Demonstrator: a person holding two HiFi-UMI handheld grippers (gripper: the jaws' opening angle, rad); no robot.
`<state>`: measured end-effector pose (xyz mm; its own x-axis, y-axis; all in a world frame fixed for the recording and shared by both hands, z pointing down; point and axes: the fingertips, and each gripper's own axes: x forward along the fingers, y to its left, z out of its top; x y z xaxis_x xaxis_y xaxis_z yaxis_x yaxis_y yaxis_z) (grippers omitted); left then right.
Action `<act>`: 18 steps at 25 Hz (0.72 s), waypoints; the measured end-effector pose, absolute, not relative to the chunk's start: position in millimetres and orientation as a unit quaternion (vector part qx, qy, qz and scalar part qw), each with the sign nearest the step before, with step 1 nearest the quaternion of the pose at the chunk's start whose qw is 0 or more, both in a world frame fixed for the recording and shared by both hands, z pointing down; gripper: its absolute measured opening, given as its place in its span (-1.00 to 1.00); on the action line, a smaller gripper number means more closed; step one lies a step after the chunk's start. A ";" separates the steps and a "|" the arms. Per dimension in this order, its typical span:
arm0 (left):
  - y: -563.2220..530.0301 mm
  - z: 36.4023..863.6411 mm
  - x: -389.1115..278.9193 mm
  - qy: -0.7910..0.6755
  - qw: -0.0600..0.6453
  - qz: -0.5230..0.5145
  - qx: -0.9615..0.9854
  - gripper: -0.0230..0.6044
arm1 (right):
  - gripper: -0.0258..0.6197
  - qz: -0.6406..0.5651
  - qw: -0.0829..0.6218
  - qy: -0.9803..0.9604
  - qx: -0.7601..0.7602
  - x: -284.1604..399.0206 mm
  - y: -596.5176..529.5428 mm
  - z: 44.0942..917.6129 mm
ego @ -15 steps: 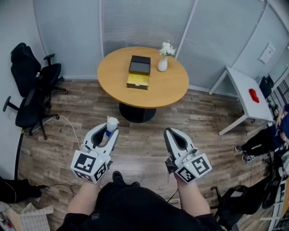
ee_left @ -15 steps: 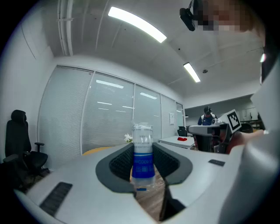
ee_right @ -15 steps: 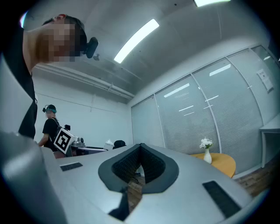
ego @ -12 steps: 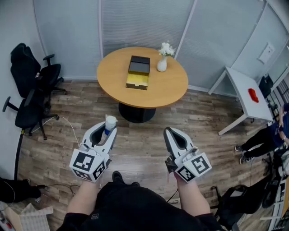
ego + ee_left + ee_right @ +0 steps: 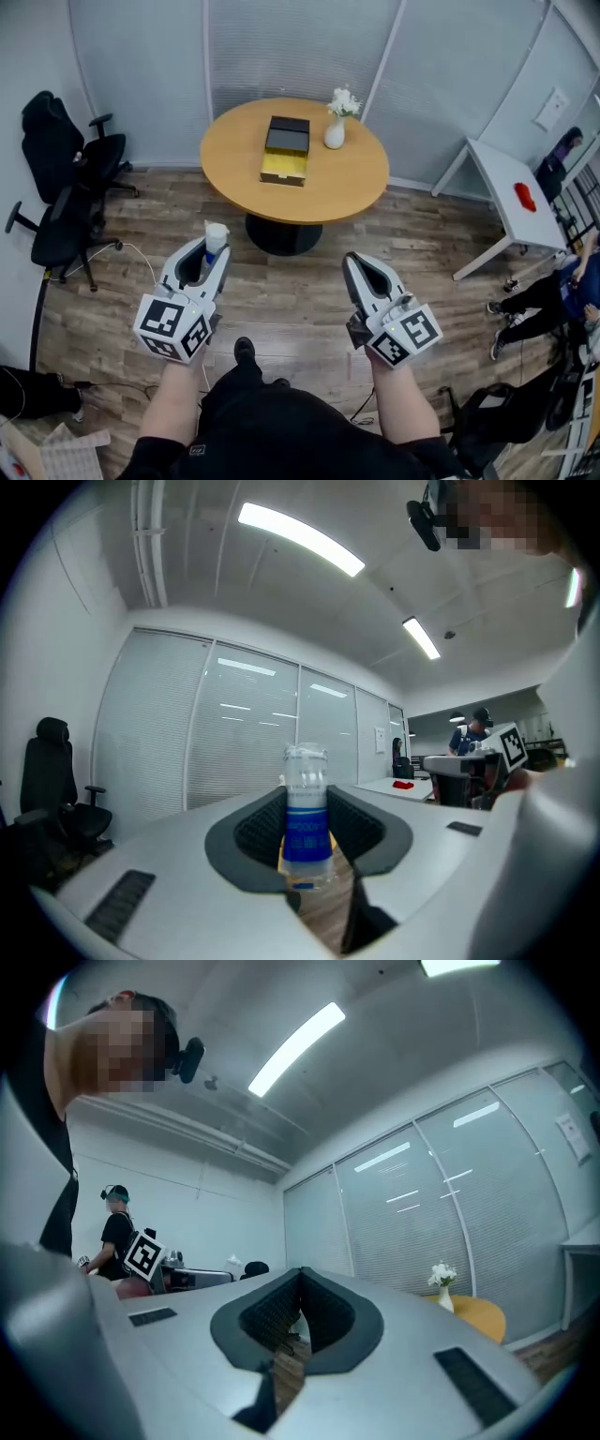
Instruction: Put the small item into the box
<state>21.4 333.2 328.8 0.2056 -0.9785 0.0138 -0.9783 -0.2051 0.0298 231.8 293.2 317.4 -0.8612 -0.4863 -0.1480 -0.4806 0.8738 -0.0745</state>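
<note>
A small clear bottle point(image 5: 216, 233) with a blue label and white cap stands upright between the pads of my left gripper point(image 5: 213, 247), which is shut on it. In the left gripper view the bottle point(image 5: 306, 817) fills the gap of the left gripper point(image 5: 307, 803). My right gripper point(image 5: 354, 262) is held at the same height, its tips together and empty; the right gripper view shows the right gripper point(image 5: 300, 1281) with nothing between the pads. The box point(image 5: 286, 150), black with a yellow part, lies on the round wooden table point(image 5: 352, 178) well ahead of both grippers.
A white vase with flowers point(image 5: 336, 129) stands right of the box. Black office chairs point(image 5: 66, 178) are at the left wall. A white side table point(image 5: 506, 183) with a red object point(image 5: 525, 196) stands at the right, with people point(image 5: 553, 291) beyond it. A cable point(image 5: 150, 267) lies on the wooden floor.
My left gripper has shifted left and a little forward, carrying the bottle. The right gripper has hardly moved.
</note>
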 end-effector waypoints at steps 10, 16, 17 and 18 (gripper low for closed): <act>296.8 361.5 -1.9 -0.624 0.042 0.005 0.780 -0.49 | -0.81 -0.022 0.065 0.969 -0.239 206.7 266.2 330.1; 252.6 373.9 -29.8 -0.614 0.049 0.018 0.788 -0.49 | -0.81 -0.044 0.054 0.970 -0.235 166.7 223.0 345.0; 244.4 375.9 -33.6 -0.611 0.051 0.018 0.790 -0.49 | -0.81 -0.047 0.052 0.969 -0.235 160.9 214.7 347.1; 236.4 377.3 -37.4 -0.609 0.053 0.017 0.791 -0.49 | -0.81 -0.050 0.051 0.969 -0.235 155.1 206.2 348.5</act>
